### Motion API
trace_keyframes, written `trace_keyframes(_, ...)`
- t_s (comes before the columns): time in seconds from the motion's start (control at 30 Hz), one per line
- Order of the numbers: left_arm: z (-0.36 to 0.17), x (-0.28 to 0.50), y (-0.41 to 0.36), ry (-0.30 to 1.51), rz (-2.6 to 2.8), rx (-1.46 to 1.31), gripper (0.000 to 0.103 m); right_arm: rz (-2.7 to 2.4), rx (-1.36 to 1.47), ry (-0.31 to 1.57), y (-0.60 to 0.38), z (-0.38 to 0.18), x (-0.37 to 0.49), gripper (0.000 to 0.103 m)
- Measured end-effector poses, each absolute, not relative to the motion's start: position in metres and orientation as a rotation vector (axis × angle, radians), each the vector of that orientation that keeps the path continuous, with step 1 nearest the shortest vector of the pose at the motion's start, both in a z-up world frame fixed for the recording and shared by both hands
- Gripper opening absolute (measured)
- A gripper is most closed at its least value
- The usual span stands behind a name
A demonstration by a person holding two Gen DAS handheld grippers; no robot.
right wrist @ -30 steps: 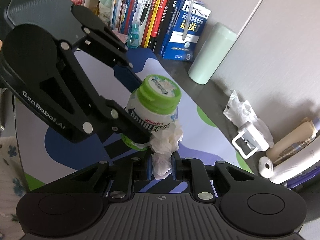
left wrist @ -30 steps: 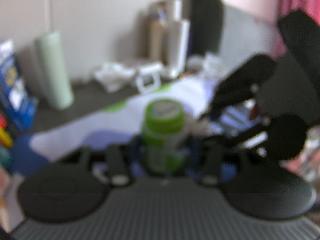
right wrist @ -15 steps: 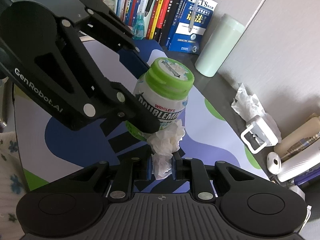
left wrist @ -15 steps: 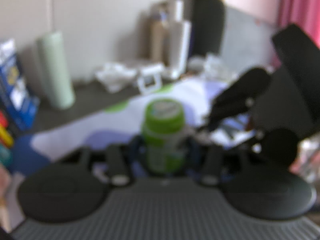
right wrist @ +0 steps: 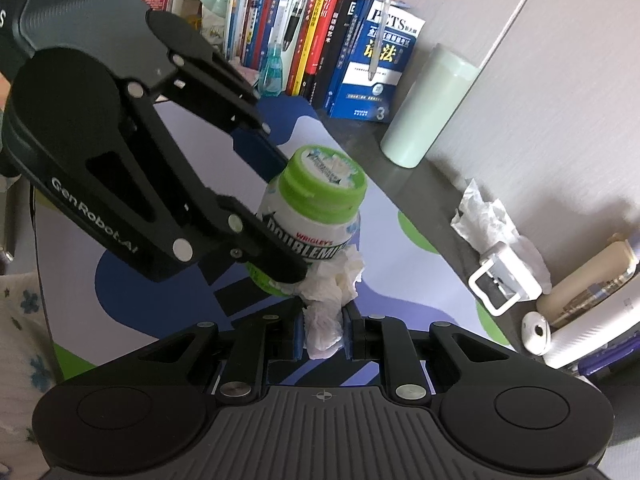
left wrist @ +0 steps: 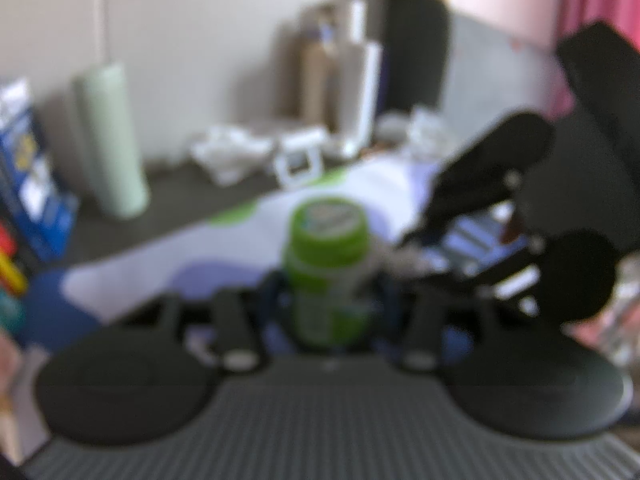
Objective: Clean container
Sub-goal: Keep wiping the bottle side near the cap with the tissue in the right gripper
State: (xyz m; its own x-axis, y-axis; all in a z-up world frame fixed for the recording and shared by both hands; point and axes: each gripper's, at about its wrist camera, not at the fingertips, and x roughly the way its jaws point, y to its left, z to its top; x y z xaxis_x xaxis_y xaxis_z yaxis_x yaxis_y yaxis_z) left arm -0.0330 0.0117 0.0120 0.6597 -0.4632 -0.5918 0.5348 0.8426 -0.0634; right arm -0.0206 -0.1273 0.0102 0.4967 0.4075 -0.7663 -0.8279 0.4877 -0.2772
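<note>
Left tongs [right wrist: 286, 216] clenched on the green-lidded gum bottle [right wrist: 316, 216], held upright above the patterned mat [right wrist: 400, 280] on the surface. Right tongs [right wrist: 323, 330] nearly closed, pinching a crumpled tissue [right wrist: 330, 292] pressed against the bottle's lower side.

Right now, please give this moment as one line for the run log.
left gripper: shut on gum bottle | right gripper: shut on tissue wad | tissue touches bottle side | lid on

Pale wall [right wrist: 568, 80], pink curtain [left wrist: 592, 8], dark desk [right wrist: 432, 196].
</note>
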Motion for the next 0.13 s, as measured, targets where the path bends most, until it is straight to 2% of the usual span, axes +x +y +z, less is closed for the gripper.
trace_keyframes(0.13, 0.012, -0.0333, 0.0115, 0.638, -0.566, 0.122, 0.048, 0.826, -0.699, 0.676, -0.1288, 0.015, -0.0206, 0.018)
